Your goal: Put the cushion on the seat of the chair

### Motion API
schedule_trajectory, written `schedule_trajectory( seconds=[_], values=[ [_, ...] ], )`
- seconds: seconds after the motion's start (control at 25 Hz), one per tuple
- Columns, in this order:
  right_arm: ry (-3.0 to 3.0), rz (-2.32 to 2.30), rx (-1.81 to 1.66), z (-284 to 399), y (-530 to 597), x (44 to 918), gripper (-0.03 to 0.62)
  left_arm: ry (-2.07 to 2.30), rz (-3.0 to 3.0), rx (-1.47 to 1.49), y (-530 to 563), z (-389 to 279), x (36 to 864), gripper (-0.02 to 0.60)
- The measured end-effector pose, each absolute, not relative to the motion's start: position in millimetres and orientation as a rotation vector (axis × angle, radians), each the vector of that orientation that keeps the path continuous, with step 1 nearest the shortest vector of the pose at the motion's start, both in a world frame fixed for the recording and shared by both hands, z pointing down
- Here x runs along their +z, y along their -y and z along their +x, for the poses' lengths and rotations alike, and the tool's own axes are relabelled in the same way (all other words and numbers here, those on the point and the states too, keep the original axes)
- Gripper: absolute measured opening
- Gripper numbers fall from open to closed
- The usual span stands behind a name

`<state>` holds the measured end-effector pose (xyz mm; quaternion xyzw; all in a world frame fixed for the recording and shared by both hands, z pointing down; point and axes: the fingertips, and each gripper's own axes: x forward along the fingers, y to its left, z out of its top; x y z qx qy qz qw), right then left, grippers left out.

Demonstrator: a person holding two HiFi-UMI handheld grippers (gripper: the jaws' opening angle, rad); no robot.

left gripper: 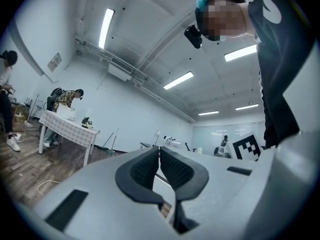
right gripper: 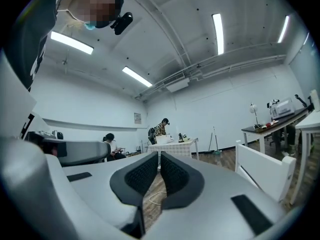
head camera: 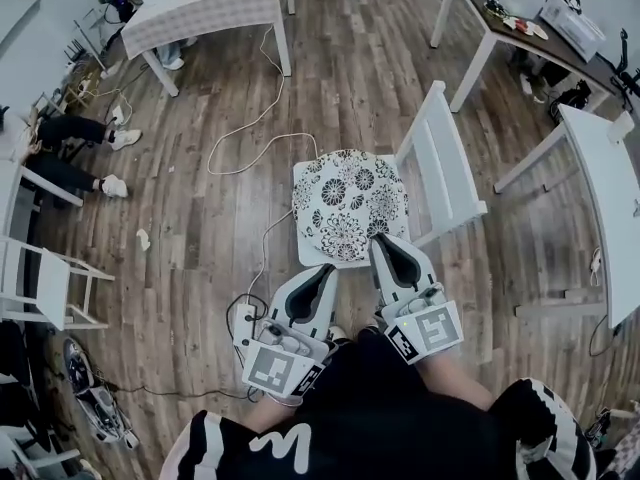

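The black-and-white flowered cushion (head camera: 348,204) lies flat on the seat of the white chair (head camera: 440,163), whose slatted backrest stands at the cushion's right. My left gripper (head camera: 322,271) hovers just short of the cushion's near edge, jaws shut with nothing between them. My right gripper (head camera: 385,240) is over the cushion's near right corner, also shut and empty. In the left gripper view the left gripper (left gripper: 159,150) points level across the room with its pads together. In the right gripper view the right gripper (right gripper: 159,155) does the same, and the chair's backrest (right gripper: 262,169) shows at its right.
A white cable (head camera: 250,128) runs over the wooden floor to a power strip (head camera: 243,323) near my feet. A cloth-covered table (head camera: 205,8) stands at the far left, white tables (head camera: 600,188) at the right, a small white chair (head camera: 50,288) at the left. A person's legs (head camera: 80,138) show there.
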<state>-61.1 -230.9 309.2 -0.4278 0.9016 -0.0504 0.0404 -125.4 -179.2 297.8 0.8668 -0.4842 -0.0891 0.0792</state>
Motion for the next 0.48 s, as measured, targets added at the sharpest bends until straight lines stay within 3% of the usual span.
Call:
schedule_trajectory(
  seconds=[0.48],
  values=[
    [-2.755, -1.274, -0.069, -56.5, 199.0, 282.1, 0.031, 1.355, 2.725, -0.308, 157.6, -97.7, 265.2, 0.014]
  ],
)
